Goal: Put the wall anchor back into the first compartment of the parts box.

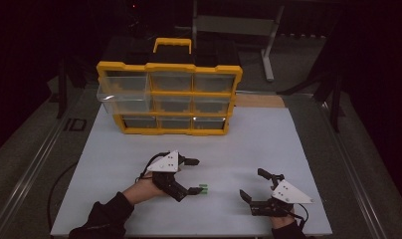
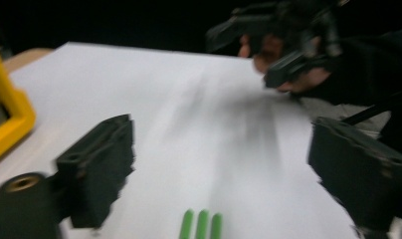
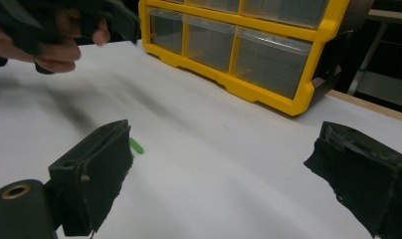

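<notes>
Small green pieces (image 1: 203, 189) lie on the white tabletop (image 1: 268, 144), near side, just beside left gripper (image 1: 193, 175), jaws wide w/ nothing held, prob lined up to grab. Right gripper (image 1: 253, 184) also wide, empty, apart at right. Yellow drawer organizer (image 1: 169, 97) far side, one drawer (image 1: 124, 97) pulled out, likely the destination
</notes>
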A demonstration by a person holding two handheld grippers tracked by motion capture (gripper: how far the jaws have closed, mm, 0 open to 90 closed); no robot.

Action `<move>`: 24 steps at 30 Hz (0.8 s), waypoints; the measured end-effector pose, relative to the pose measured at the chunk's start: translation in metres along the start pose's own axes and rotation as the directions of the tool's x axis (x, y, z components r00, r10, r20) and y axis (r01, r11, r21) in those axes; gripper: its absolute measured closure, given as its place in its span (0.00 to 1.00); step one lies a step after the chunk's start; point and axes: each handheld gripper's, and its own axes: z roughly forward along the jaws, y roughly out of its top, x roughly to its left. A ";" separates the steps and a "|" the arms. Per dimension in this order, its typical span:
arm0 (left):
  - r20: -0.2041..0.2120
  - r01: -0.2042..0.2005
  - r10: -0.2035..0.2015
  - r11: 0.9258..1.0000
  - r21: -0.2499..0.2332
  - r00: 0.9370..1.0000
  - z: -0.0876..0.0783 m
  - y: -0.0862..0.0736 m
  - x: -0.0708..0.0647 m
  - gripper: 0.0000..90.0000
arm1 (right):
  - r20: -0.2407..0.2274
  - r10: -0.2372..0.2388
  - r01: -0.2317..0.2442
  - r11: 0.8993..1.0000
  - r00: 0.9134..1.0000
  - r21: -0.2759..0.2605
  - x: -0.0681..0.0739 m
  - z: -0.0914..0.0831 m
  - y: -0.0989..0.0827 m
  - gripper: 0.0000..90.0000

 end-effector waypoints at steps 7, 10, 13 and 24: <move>0.017 0.031 -0.032 0.997 0.072 0.999 0.012 -0.013 0.012 0.32 | -0.006 -0.001 0.001 1.000 1.000 0.007 0.000 0.001 -0.001 0.09; 0.022 0.046 -0.048 0.993 0.106 0.999 0.017 -0.018 0.015 0.38 | -0.007 0.000 0.000 1.000 1.000 0.009 0.000 0.001 -0.001 0.09; 0.022 0.044 -0.048 0.987 0.157 0.999 0.024 -0.021 0.017 0.45 | -0.007 0.001 -0.001 1.000 1.000 0.010 0.000 0.001 -0.001 0.09; -0.005 0.053 -0.054 0.951 0.303 0.999 0.042 -0.029 0.023 0.76 | -0.012 0.003 -0.003 1.000 1.000 0.019 -0.001 0.001 -0.002 0.09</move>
